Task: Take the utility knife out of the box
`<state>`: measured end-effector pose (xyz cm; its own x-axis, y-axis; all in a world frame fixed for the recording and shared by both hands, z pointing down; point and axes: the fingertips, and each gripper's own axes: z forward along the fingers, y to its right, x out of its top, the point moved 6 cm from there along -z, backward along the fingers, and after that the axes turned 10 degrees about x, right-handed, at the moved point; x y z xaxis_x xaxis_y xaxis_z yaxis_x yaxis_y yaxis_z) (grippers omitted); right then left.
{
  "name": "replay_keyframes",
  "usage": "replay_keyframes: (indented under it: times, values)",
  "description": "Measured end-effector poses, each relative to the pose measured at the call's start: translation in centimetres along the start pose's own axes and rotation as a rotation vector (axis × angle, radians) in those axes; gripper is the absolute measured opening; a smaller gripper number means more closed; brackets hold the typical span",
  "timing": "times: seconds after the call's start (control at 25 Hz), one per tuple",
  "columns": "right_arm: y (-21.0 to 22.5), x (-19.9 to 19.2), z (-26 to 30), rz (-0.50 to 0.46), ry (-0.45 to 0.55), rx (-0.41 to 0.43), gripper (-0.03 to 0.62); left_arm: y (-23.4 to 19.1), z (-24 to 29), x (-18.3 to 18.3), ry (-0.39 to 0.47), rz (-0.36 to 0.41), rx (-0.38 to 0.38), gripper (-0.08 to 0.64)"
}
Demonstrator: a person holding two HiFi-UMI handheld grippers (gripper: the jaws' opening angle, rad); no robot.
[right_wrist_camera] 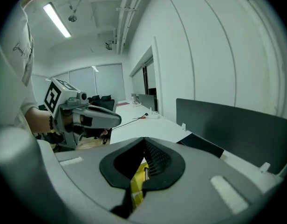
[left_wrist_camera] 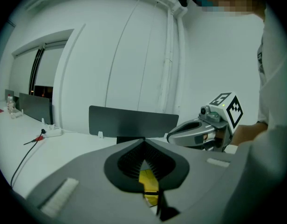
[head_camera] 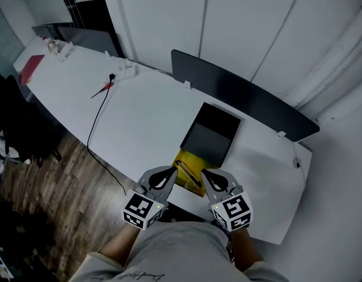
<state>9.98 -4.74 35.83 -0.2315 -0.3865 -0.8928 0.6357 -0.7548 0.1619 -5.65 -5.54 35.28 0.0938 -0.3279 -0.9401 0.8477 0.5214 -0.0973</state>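
Head view: yellow item (head_camera: 185,157) partly hidden behind left gripper (head_camera: 174,170), right gripper (head_camera: 203,173).

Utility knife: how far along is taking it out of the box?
Nothing looks done: the utility knife lies in the open yellow box. In hand: left gripper and right gripper, both shut and empty, flank it. Remaining: gripping and lifting it out.
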Motion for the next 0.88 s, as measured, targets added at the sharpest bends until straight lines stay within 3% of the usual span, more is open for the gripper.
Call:
replay_keyframes:
  times: [0.88]
  values:
    - [2.1, -2.2, 2.2, 0.083, -0.106, -0.079, 0.015, -2.7, 3.4, -1.8, -0.075, -0.009, -0.110, 0.002]
